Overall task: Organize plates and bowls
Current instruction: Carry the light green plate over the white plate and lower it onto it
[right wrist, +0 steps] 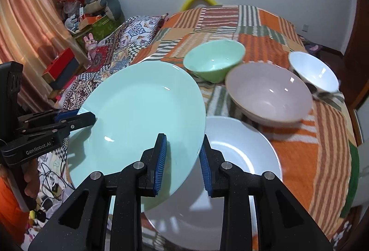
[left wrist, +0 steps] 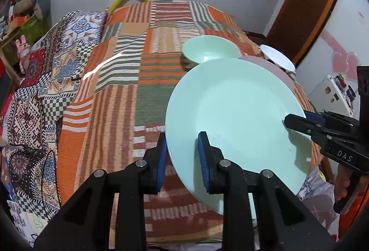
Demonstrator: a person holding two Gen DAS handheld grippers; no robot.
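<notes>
A mint green plate [left wrist: 237, 112] is held tilted above the bed between both grippers. My left gripper [left wrist: 182, 158] straddles its left rim, one pad under and one on top. My right gripper [right wrist: 183, 158] straddles its right rim [right wrist: 143, 117] the same way; it also shows in the left wrist view [left wrist: 299, 123]. My left gripper also shows in the right wrist view [right wrist: 78, 119] on the plate's far edge. Below lies a white plate [right wrist: 242, 151]. Behind stand a green bowl [right wrist: 214, 61], a large pinkish bowl [right wrist: 269, 94] and a white bowl [right wrist: 313, 71].
The dishes sit on a bed with an orange, green and white striped blanket [left wrist: 120, 98]. A patterned quilt [left wrist: 46, 80] hangs at its left side. Cables and clutter [right wrist: 50, 181] lie on the floor. A fridge [left wrist: 334, 91] and a wooden door [left wrist: 306, 4] stand at right.
</notes>
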